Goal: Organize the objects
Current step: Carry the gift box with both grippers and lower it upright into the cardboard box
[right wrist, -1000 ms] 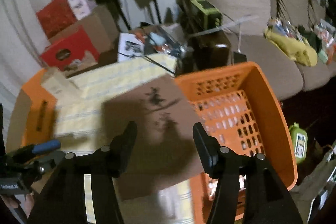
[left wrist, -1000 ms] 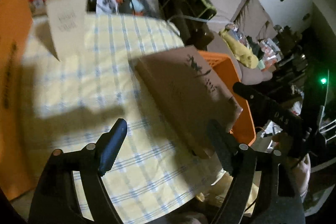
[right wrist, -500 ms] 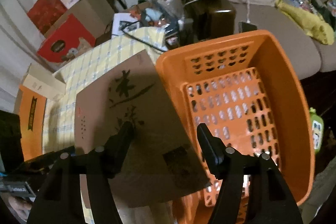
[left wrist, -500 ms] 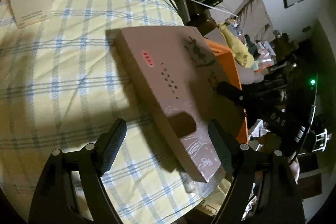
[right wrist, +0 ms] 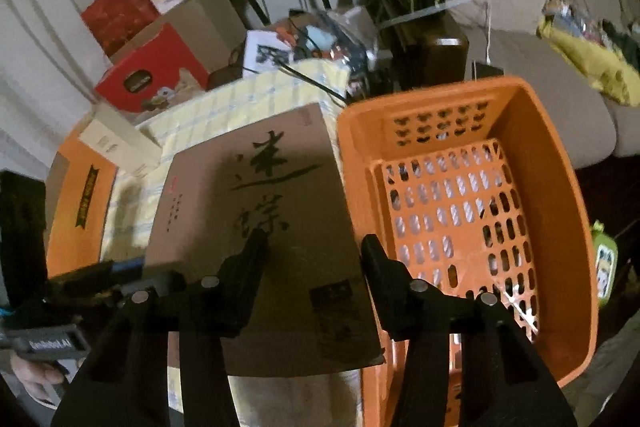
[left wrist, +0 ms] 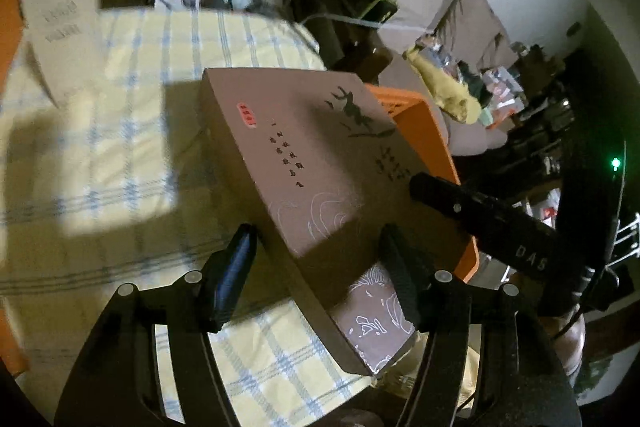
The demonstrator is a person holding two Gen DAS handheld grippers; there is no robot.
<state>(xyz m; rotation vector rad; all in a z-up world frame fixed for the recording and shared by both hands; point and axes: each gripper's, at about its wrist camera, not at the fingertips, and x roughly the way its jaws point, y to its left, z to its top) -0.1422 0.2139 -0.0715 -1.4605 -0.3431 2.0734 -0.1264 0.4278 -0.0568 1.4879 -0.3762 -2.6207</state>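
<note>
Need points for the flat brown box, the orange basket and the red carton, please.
flat brown box (right wrist: pixel 256 211): right wrist view, on its top face by the black calligraphy.
orange basket (right wrist: pixel 556 211): right wrist view, on its right inner wall.
red carton (right wrist: pixel 160 67): right wrist view, on its front face.

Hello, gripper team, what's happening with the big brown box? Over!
Left hand-held gripper open, straddling the brown box corner. Right hand-held gripper open above its near edge. Box flat on the checkered cloth, beside the orange basket. Nothing blocking.
</note>
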